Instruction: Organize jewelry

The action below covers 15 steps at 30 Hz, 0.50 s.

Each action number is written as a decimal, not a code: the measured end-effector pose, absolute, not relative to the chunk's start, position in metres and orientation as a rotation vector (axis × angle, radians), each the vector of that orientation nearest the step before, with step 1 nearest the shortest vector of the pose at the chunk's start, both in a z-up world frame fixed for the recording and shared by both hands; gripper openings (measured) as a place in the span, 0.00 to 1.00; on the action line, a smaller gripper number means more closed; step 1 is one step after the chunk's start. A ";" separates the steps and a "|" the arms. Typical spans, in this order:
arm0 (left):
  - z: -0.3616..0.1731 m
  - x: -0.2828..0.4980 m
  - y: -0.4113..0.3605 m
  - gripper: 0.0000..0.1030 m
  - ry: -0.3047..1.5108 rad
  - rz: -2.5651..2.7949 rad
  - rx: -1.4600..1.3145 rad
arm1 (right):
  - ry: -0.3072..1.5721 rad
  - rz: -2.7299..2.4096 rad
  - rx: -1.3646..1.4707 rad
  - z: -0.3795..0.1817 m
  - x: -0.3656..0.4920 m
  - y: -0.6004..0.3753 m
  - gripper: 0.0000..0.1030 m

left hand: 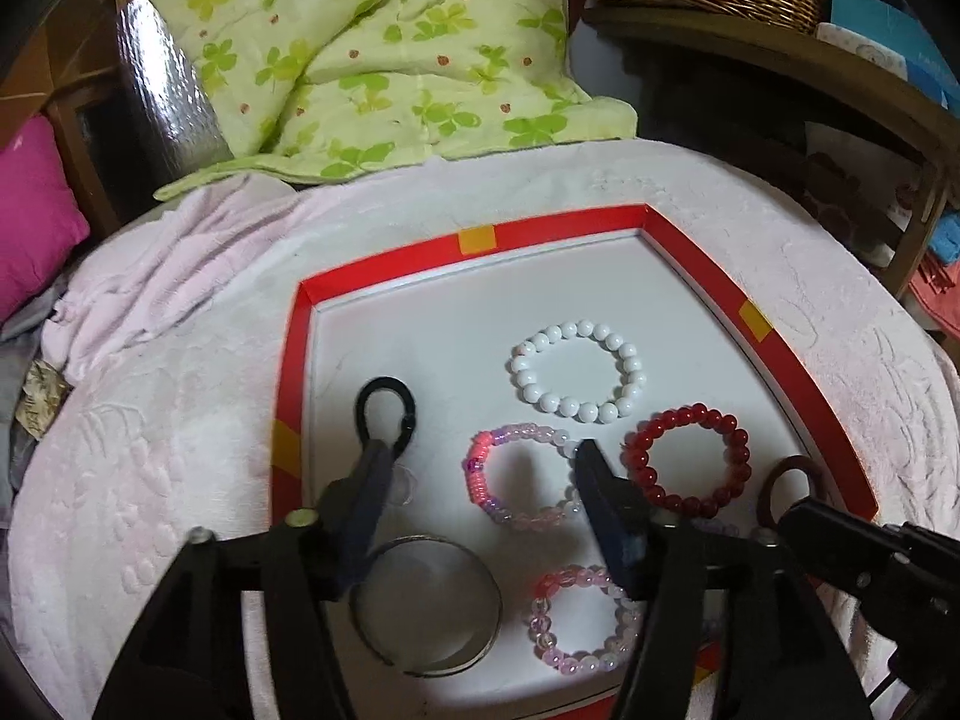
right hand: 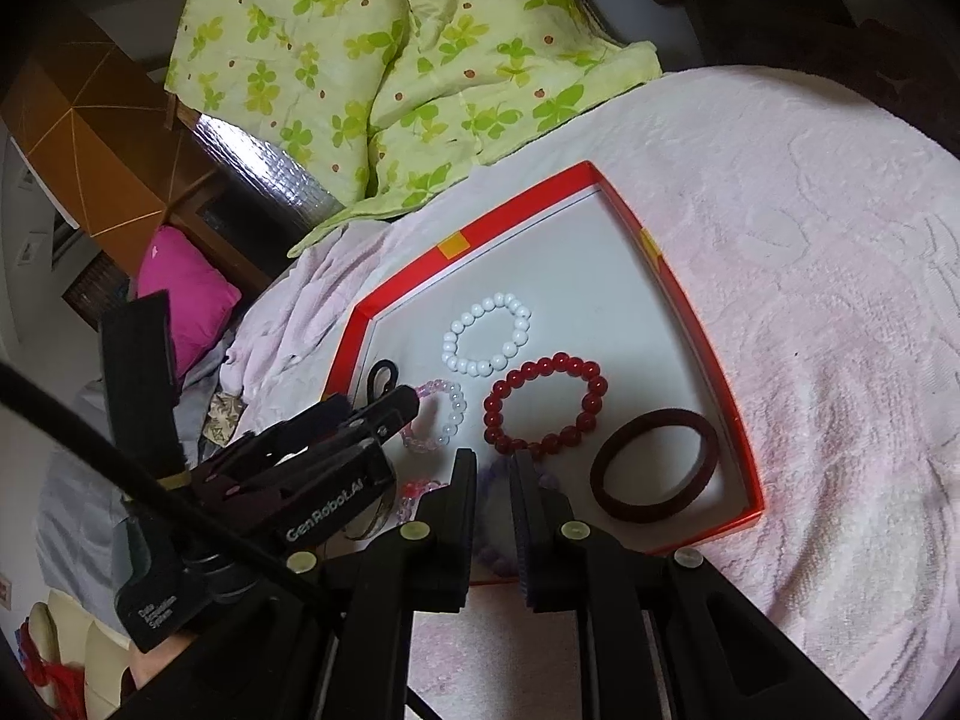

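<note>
A red-rimmed tray [left hand: 708, 252] with a white floor is seen on a pale pink blanket [left hand: 180, 420], and the jewelry is laid out inside it. The left gripper [left hand: 483, 456] is held spread wide above the tray, nothing being pinched between its fingers. A pink and clear bead bracelet [left hand: 480, 474] lies between and just below the two fingertips. A black ring clip [left hand: 385, 414] is found just beyond the left fingertip, and a silver bangle [left hand: 429, 606] lies beneath the left finger, near its base. A second pink bead bracelet [left hand: 576, 618] lies under the right finger. Further out, a white bead bracelet [left hand: 576, 369] is placed ahead, with a red bead bracelet [left hand: 687, 459] to the right of the right fingertip.

The right gripper [right hand: 491, 462] is held nearly closed; only a narrow gap is seen, behind which pale purple beads [right hand: 498, 558] show, but whether they are pinched cannot be told. A dark brown bangle [right hand: 654, 465] lies just to its right, inside the tray corner
</note>
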<state>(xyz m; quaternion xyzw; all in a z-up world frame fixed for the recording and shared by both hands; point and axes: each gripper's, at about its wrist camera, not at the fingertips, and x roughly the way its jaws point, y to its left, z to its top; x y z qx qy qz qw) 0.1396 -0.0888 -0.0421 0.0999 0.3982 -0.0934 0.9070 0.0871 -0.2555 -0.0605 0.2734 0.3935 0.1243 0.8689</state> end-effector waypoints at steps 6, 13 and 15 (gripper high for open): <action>-0.029 0.130 -0.084 0.72 0.787 -0.135 0.232 | 0.794 0.225 0.548 -0.053 0.081 -0.263 0.14; -0.011 0.102 -0.074 0.73 0.749 -0.083 0.259 | 0.766 0.199 0.510 -0.040 0.068 -0.265 0.16; -0.003 0.085 -0.068 0.73 0.742 -0.055 0.268 | 0.753 0.180 0.447 -0.034 0.057 -0.260 0.27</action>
